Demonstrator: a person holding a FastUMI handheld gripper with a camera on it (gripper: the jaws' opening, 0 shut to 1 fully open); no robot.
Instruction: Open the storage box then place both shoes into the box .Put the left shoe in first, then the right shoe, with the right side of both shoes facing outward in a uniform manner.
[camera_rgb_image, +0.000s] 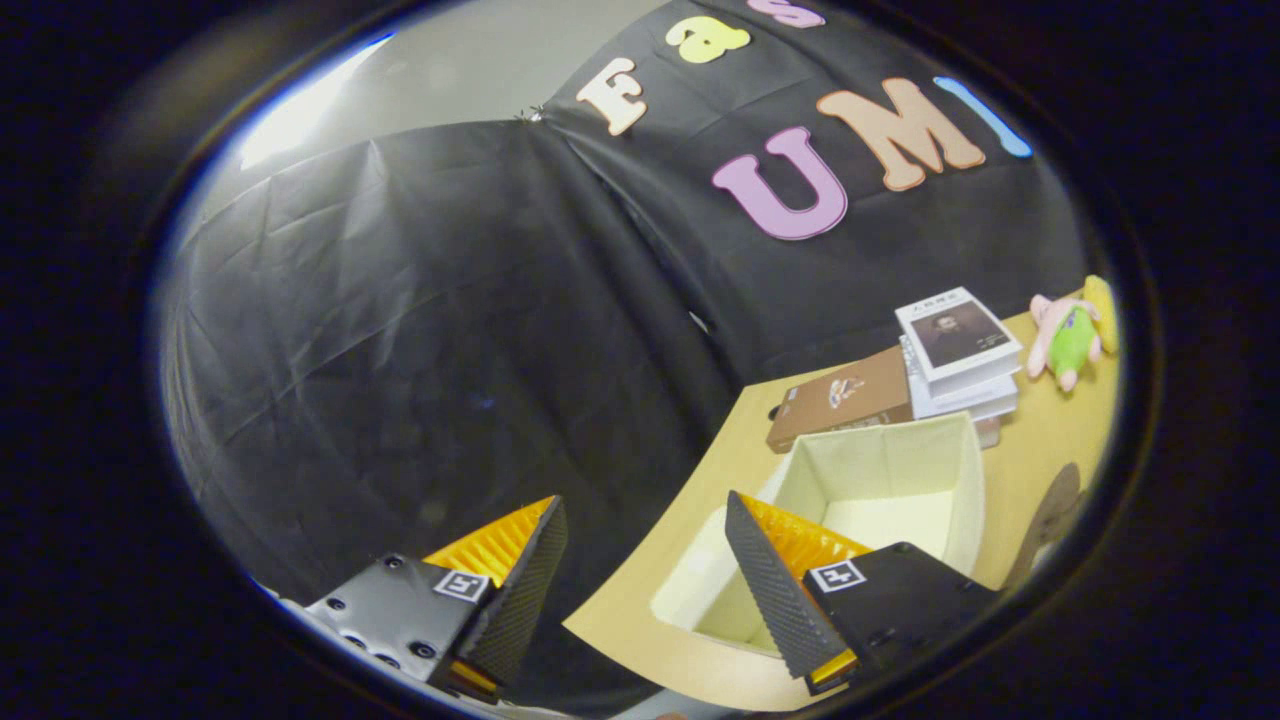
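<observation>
My gripper (645, 530) is open, its two ridged orange-backed fingers (520, 590) spread wide with nothing between them. It hangs tilted above the table's left edge. The storage box (880, 470), cream fabric with pale walls, stands open on the wooden table (1040, 450) just beyond the right finger, and what shows of its inside holds nothing. A dark brown rounded shape (1050, 520) lies to the right of the box; I cannot tell whether it is a shoe.
A brown flat box (840, 400) and a stack of books (960, 355) lie behind the storage box. A pink and green plush toy (1070, 335) sits at the far right. Black cloth walls close the booth behind and to the left.
</observation>
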